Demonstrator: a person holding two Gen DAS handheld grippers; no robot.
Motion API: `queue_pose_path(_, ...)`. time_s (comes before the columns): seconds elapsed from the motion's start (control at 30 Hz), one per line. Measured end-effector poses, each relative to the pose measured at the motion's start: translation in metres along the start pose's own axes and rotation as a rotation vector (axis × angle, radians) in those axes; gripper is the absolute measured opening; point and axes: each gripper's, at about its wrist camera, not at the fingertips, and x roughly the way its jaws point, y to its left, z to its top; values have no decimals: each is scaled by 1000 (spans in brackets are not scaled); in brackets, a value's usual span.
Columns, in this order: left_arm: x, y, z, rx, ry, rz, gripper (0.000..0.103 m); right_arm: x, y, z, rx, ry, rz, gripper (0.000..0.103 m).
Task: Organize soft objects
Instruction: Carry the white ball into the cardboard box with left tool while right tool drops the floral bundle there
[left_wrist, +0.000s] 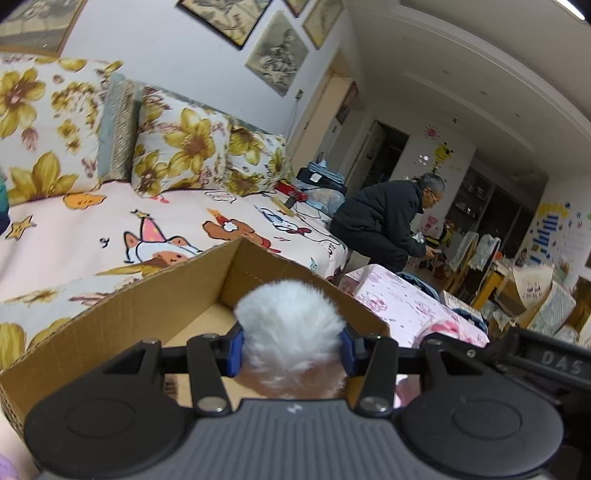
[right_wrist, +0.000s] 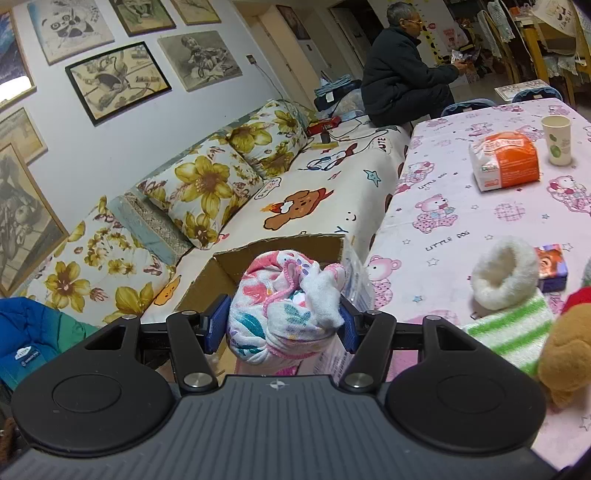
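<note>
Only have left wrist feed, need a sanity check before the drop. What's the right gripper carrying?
Observer: The right gripper is shut on a bundled floral cloth, pink and teal print.
Operator: Where's it aimed?
Observer: Toward the open cardboard box, which sits just beyond the bundle.
Operator: Anything soft left on the table?
Observer: Yes: a green-striped fuzzy sock and a brown plush toy lie on the pink tablecloth.
Operator: Non-soft clutter there?
Observer: A paper cup and an orange-and-white packet at the far end.
</note>
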Motion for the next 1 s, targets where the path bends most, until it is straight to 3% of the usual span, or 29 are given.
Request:
queue_pose_path(0.3, 7, 7, 0, -8, 34, 63, 49, 9, 6, -1, -44, 23, -6, 75)
queue_pose_path(0.43, 9, 8, 0, -1, 48, 81, 58, 9, 6, 1, -51, 1, -21, 102)
queue_pose_path(0.73, 4, 2, 2, 48, -4, 86, 74, -23, -5, 4, -37, -92, -61, 101)
queue_pose_path(1.0, 1, -6, 0, 101, -31, 52, 78, -61, -20, -9, -53, -159, -148, 101)
